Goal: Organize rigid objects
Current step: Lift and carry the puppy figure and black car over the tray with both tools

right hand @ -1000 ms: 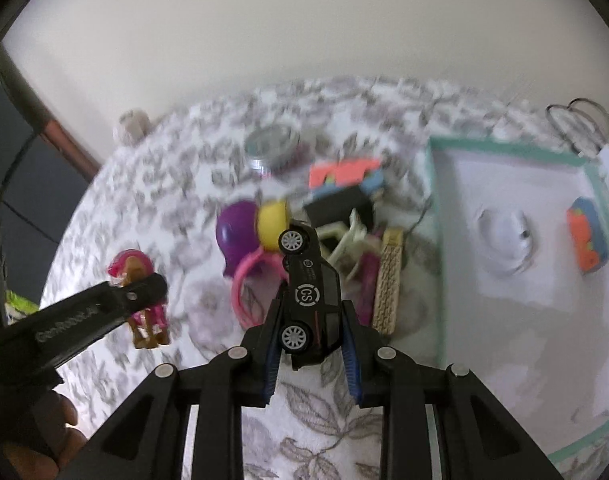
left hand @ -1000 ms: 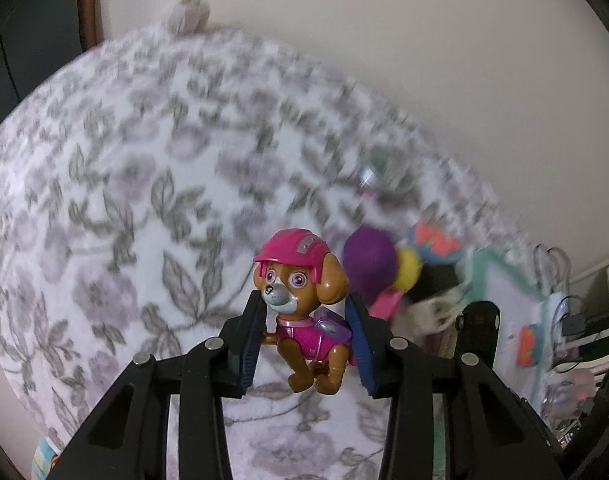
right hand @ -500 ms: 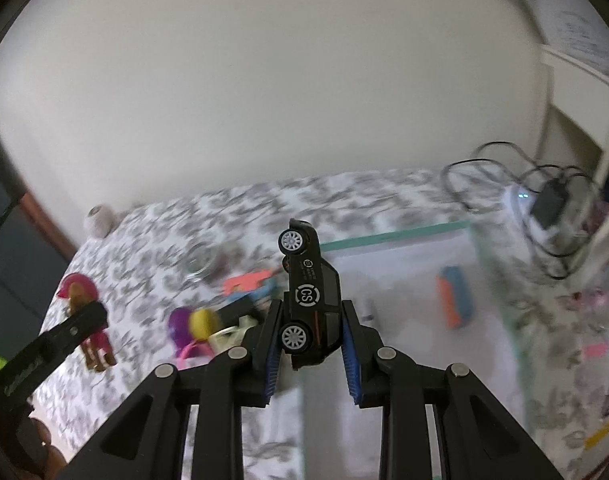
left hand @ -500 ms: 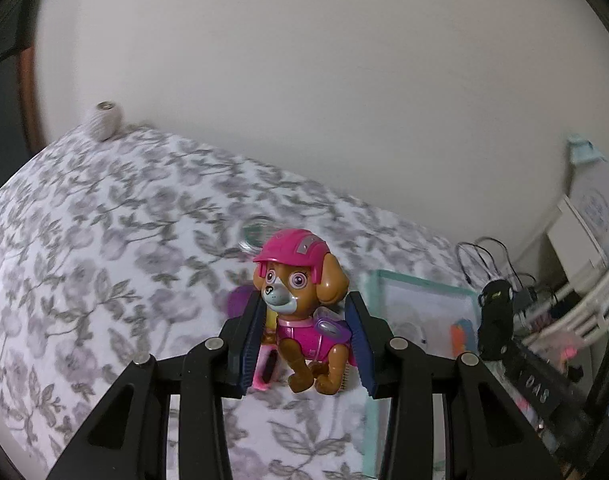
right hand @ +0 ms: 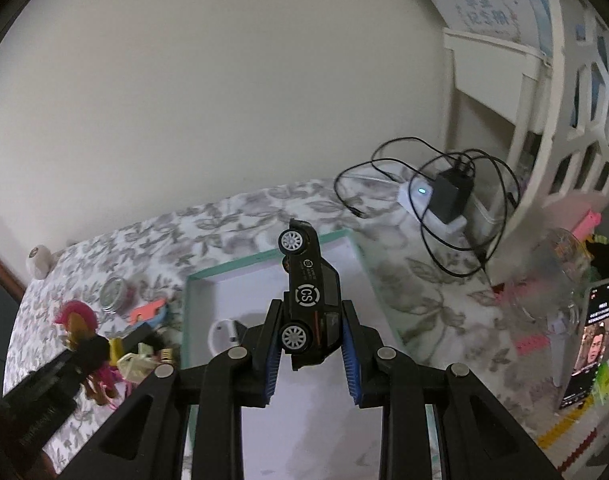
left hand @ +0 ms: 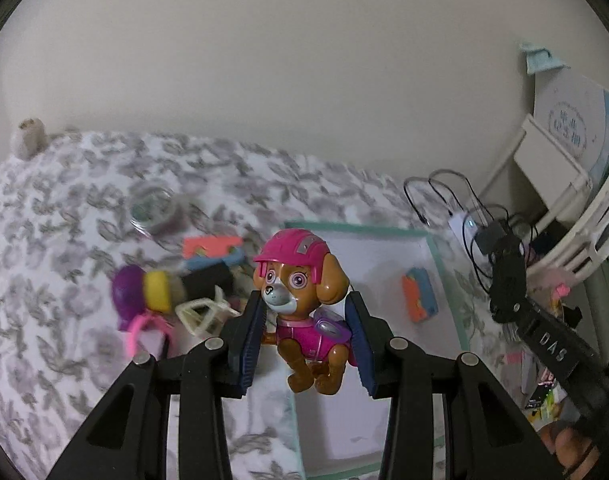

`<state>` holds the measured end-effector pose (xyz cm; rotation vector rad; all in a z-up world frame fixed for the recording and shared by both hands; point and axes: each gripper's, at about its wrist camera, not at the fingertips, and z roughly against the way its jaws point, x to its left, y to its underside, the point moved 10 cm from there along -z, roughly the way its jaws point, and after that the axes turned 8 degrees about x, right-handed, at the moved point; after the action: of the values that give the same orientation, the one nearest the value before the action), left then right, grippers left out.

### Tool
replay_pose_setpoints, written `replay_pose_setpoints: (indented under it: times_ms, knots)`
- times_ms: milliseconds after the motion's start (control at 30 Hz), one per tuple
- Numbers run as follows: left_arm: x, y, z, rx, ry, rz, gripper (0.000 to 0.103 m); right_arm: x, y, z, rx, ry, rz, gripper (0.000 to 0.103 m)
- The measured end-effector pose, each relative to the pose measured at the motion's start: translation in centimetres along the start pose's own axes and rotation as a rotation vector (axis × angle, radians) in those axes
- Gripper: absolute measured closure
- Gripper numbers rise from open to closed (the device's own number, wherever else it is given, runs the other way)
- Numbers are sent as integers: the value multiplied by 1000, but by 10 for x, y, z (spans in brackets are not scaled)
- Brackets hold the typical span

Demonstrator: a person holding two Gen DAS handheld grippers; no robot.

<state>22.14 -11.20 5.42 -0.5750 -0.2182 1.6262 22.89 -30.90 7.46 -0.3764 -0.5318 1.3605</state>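
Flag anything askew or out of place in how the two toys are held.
The black toy car stands nose-up on end in the right tool. The pup figure sits upright in the left tool. Nothing looks damaged.

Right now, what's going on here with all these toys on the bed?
A person is tidying toys with a gripper in each hand. The left gripper is shut on a toy puppy in a pink helmet, the right gripper on a black toy car. Both are held above the teal-rimmed white tray; more toys lie piled beside it.
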Motion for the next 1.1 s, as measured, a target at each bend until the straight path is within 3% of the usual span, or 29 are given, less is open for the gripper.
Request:
replay_pose_setpoints:
  times_ms: [300, 500, 600, 733, 900, 1100]
  knots:
    - [-15, 33, -49, 83, -28, -87, 61, -16, 7, -23, 43, 51, 7, 74]
    - [-18, 54, -75, 162, -60, -154, 61, -18, 33, -59, 149, 58, 8, 74]
    - [-19, 57, -76, 164, -82, -173, 61, -18, 48, -76, 199, 67, 11, 74]
    - [-24, 58, -74, 168, -56, -178, 61, -16, 64, -92, 251, 83, 24, 74]
    - [-35, 60, -75, 168, -40, -211, 60, -16, 77, -102, 288, 86, 23, 74]
    - [-31, 70, -85, 221, -36, -205, 60, -17, 83, -106, 314, 95, 18, 74]
